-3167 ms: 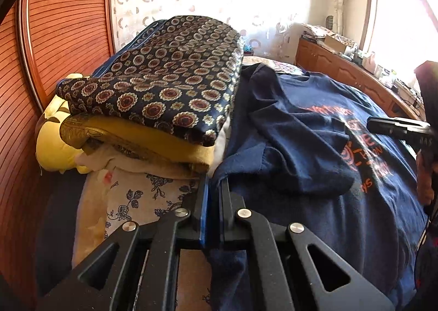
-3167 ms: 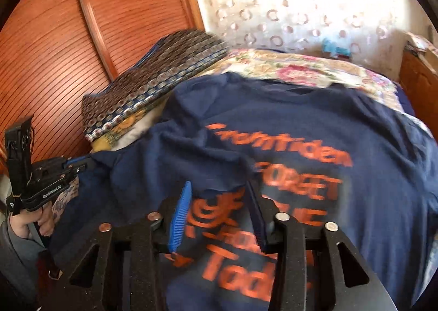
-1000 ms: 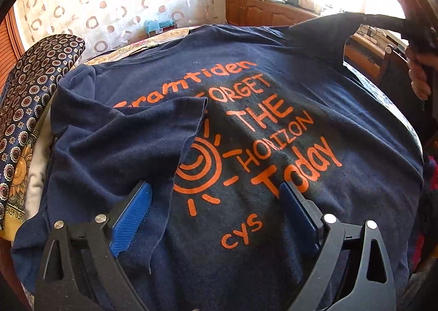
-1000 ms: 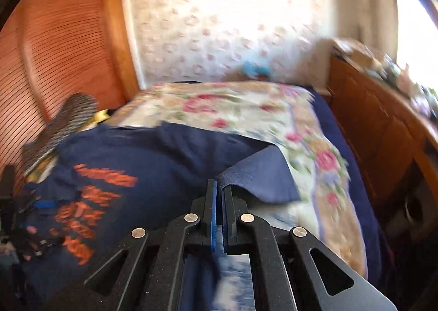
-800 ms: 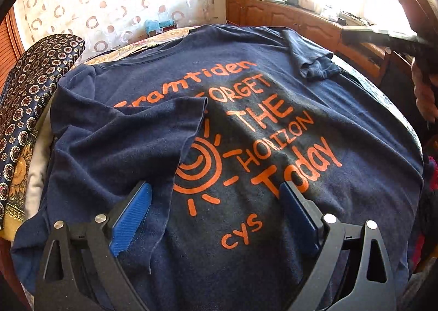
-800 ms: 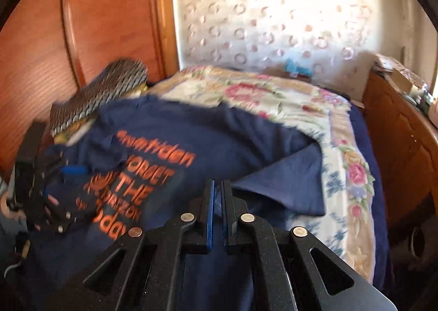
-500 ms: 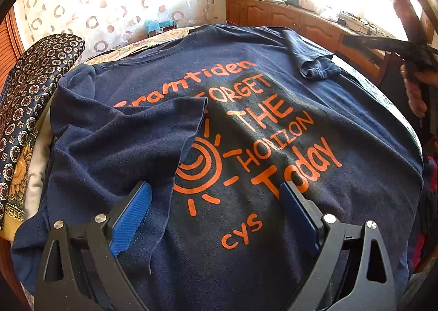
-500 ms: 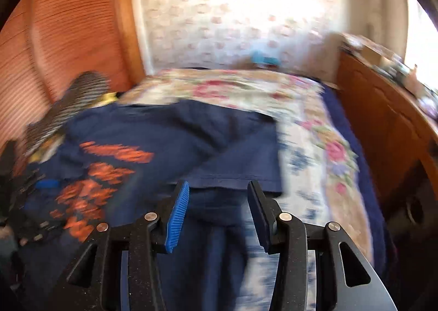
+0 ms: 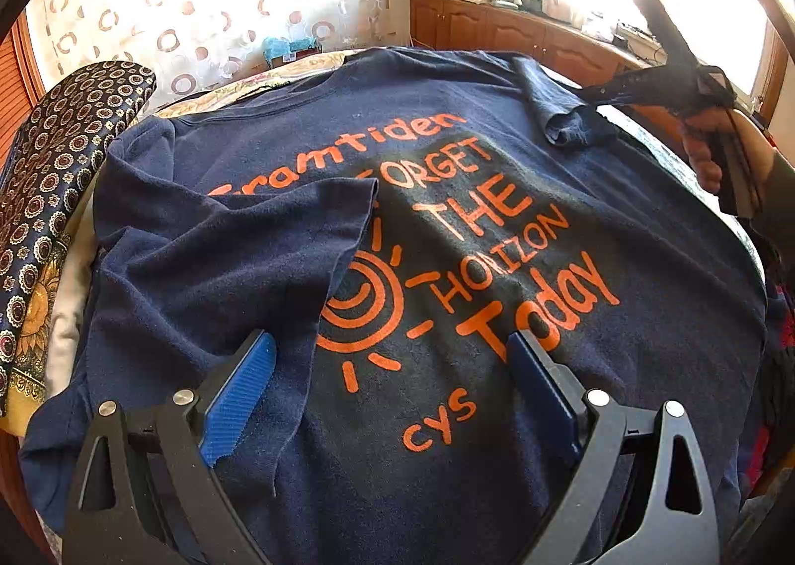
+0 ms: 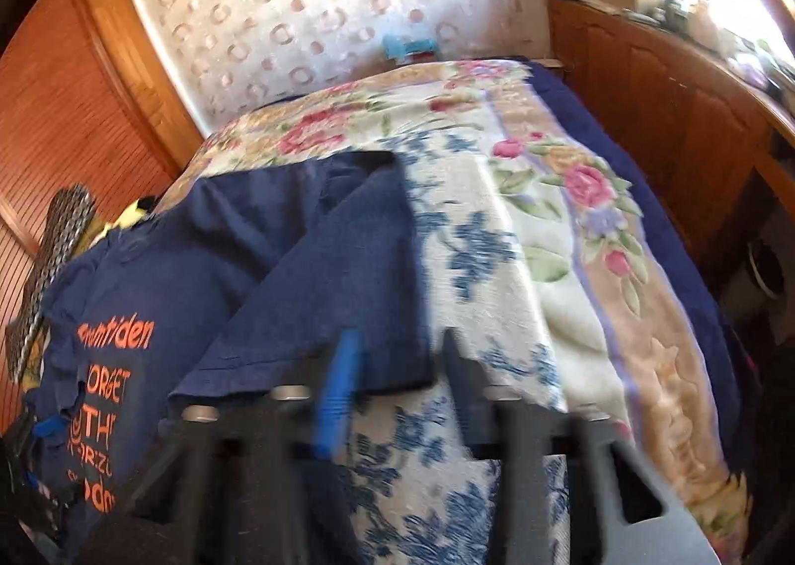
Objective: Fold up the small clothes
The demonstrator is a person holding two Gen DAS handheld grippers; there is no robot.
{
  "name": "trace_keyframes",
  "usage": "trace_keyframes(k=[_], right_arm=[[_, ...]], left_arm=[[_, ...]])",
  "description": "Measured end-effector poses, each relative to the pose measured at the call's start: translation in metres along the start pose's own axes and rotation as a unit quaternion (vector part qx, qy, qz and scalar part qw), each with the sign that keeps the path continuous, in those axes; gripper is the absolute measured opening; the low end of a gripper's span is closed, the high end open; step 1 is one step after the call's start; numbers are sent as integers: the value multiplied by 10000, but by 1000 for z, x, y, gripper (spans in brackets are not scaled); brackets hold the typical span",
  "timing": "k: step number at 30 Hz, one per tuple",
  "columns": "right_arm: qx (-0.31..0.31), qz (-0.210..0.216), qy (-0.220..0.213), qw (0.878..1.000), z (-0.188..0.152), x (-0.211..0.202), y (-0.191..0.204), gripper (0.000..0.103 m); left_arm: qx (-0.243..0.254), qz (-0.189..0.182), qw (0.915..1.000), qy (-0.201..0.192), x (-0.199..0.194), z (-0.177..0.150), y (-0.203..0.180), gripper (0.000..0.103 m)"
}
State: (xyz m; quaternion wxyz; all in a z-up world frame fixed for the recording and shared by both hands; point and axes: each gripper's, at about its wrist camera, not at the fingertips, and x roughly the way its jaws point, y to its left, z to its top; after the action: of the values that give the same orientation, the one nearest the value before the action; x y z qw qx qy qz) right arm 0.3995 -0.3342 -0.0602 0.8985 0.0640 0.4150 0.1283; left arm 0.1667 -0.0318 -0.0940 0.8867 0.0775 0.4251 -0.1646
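On a floral bedspread (image 10: 546,267), a navy T-shirt (image 9: 521,416) printed in orange is seen spread flat, print upward. One sleeve (image 9: 238,257), on the left in the left wrist view, is folded inward across the chest, and its hem is laid just beside the sun motif. The left gripper (image 9: 390,341) is held over the near part of the shirt with its blue-padded jaws wide apart and nothing between them. At the far right, the right gripper (image 10: 397,351) is gripped by a person's hand (image 9: 715,147) and pointed at the other sleeve (image 10: 348,267), which lies partly on the bedspread. Its jaws are caught closing, blurred, with a gap left between them; that sleeve's hem is seen between them and is not yet pinched. A folded medallion-patterned cloth (image 9: 59,142) is stacked at the left edge, and a wooden cabinet (image 10: 671,118) is seen along the right.
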Motion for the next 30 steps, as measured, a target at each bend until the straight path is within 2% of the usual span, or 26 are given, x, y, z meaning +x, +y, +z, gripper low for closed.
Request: trace_keyframes(k=[5, 9, 14, 17, 18, 19, 20, 21, 25, 27, 30], right_arm=[[-540, 381, -184, 9976, 16, -9, 31, 3], [-1224, 650, -384, 9896, 36, -20, 84, 3], [-1773, 477, -298, 9825, 52, -12, 142, 3], [-1941, 655, -382, 9781, 53, -7, 160, 3], [-1996, 695, -428, 9765, 53, -7, 162, 14], [-1996, 581, -483, 9770, 53, -7, 162, 39], [-1937, 376, -532, 9789, 53, -7, 158, 49], [-1851, 301, -552, 9807, 54, -4, 153, 55], [-1572, 15, -605, 9857, 53, 1, 130, 55], [-1397, -163, -547, 9886, 52, 8, 111, 55], [-1211, -214, -334, 9919, 50, 23, 88, 55]], left_arm=[[-167, -21, 9993, -332, -22, -1, 11, 95], [-309, -34, 9980, -547, -41, 1, 23, 95], [-342, 35, 9973, -655, -52, 1, 31, 95], [-345, 65, 9971, -669, -52, -3, 35, 95], [-367, 53, 9971, -661, -51, -5, 37, 95], [-383, 52, 9971, -659, -51, -6, 38, 95], [-409, 70, 9969, -675, -50, -6, 39, 95], [-449, 93, 9965, -697, -51, -6, 42, 95], [-648, 68, 9944, -826, -58, -2, 59, 95], [-714, 121, 9938, -846, -60, 2, 70, 95], [-761, 291, 9930, -859, -62, 9, 87, 95]])
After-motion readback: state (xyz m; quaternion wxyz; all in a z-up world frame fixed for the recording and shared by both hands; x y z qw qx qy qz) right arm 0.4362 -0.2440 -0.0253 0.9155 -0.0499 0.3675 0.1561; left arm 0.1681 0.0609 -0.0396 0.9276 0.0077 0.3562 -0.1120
